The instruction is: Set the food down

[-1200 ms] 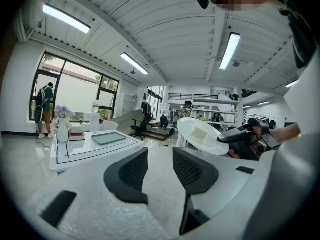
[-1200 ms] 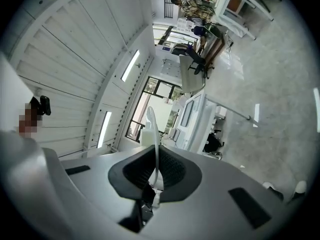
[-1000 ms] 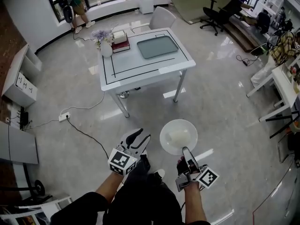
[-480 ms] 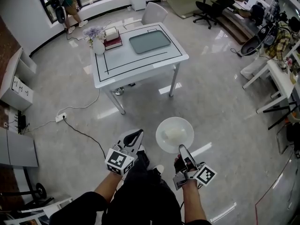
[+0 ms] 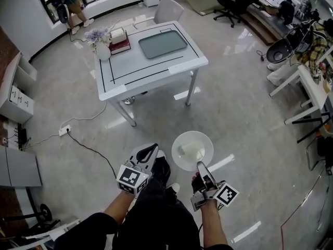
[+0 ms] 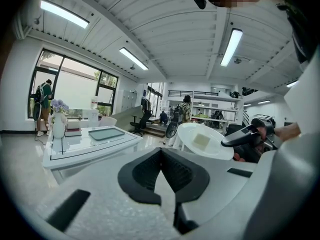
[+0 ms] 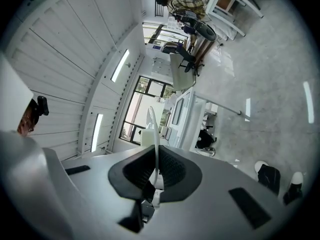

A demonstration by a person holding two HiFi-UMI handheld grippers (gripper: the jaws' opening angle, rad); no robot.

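Observation:
A white plate (image 5: 183,139) carries a pale block of food (image 5: 190,151). My right gripper (image 5: 200,166) is shut on the plate's near rim and holds it level above the floor. In the right gripper view the rim (image 7: 154,129) runs edge-on between the jaws of the right gripper (image 7: 155,159), with the food (image 7: 146,135) beyond it. My left gripper (image 5: 151,150) is shut on nothing, to the left of the plate. The left gripper view shows that gripper (image 6: 161,155), the plate (image 6: 220,146) and the food (image 6: 201,140) to its right.
Ahead stands a white table (image 5: 130,69) with a grey tray (image 5: 163,44), a vase of flowers (image 5: 100,45) and books (image 5: 119,40). A power strip and cable (image 5: 65,131) lie on the floor at left. Desks (image 5: 307,87) line the right. A person (image 5: 67,1) stands far back left.
My left gripper's jaws have closed from open to shut, with nothing between them. The right gripper still holds the plate. The table has shifted slightly up and left in the head view.

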